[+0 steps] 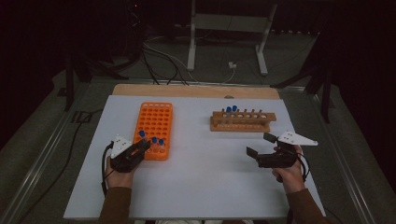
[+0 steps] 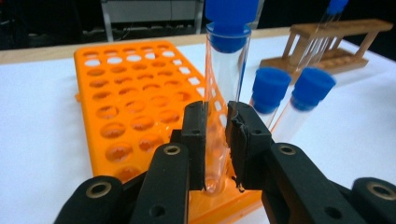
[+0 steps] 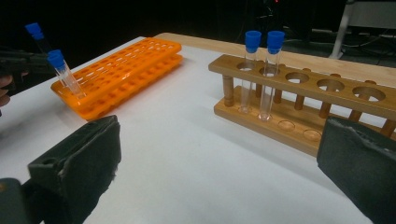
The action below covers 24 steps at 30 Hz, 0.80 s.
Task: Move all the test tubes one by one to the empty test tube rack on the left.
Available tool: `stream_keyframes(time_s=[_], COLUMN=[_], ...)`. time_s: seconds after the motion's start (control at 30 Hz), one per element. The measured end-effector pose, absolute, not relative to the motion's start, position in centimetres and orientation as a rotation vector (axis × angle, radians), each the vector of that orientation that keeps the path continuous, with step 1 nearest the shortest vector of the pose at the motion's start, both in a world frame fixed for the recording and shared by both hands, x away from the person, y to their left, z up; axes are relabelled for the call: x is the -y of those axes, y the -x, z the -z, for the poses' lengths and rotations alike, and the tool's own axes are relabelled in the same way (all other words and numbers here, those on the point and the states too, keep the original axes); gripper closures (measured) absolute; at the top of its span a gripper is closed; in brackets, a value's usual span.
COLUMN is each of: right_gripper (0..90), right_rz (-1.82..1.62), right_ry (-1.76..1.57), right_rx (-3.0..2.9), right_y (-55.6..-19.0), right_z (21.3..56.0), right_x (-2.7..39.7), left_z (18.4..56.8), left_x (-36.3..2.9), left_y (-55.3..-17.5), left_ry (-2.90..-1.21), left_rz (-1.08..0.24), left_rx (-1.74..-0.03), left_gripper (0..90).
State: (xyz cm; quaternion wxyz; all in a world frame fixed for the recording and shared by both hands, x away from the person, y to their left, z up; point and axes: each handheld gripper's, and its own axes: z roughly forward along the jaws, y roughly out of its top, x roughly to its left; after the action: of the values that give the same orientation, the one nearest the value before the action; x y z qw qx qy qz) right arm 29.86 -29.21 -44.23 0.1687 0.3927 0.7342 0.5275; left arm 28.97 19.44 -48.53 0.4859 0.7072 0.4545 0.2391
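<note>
My left gripper [image 2: 217, 114] is shut on a clear test tube with a blue cap [image 2: 227, 65], pinching its lower part. The tube stands almost upright over the near corner of the orange rack [image 2: 126, 93]. Two more blue-capped tubes [image 2: 268, 91] stand in that rack just right of it. In the high view the left gripper [image 1: 143, 146] sits at the rack's near end [image 1: 155, 122]. My right gripper [image 1: 258, 145] is open with nothing between its jaws, in front of the wooden rack [image 1: 242, 122]. That wooden rack [image 3: 327, 95] holds two blue-capped tubes [image 3: 252, 70] at its left end.
The white table sheet [image 1: 205, 177] is bare between the racks and toward the near edge. The wooden tabletop's strip [image 1: 196, 90] shows at the far edge. Cables and a metal stand's legs [image 1: 191, 46] lie on the floor beyond the table.
</note>
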Motion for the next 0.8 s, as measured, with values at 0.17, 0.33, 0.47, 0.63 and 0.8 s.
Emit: stream_keyframes(time_s=[0.17,0.33,0.47,0.63,0.8], right_gripper=[0.0,0.0,0.0,0.0,0.0], right_rz=[-1.5,-1.499,-1.496,-1.495,-1.492], right_ry=[-1.115,-1.116,-1.113,-1.109,-1.107], right_rx=[-2.087,-2.089,-2.093,-2.098,-2.104], right_y=[-29.9,-29.9,-29.9,-29.9,-29.9], right_z=[44.2,44.3,44.3,44.4,44.5], right_x=[29.2,29.2,29.2,29.1,29.0], left_z=[48.7,48.9,49.1,49.4,49.6], left_x=[-19.3,-19.1,-18.9,-18.4,-18.4], left_y=[-29.0,-28.9,-28.9,-29.1,-29.2], left_ry=[-1.743,-1.783,-1.828,-1.886,-1.899], left_rz=[-0.584,-0.592,-0.601,-0.617,-0.612], left_rx=[-1.11,-1.118,-1.122,-1.124,-1.133], left_gripper=[78.2,78.2,78.2,78.3,78.3])
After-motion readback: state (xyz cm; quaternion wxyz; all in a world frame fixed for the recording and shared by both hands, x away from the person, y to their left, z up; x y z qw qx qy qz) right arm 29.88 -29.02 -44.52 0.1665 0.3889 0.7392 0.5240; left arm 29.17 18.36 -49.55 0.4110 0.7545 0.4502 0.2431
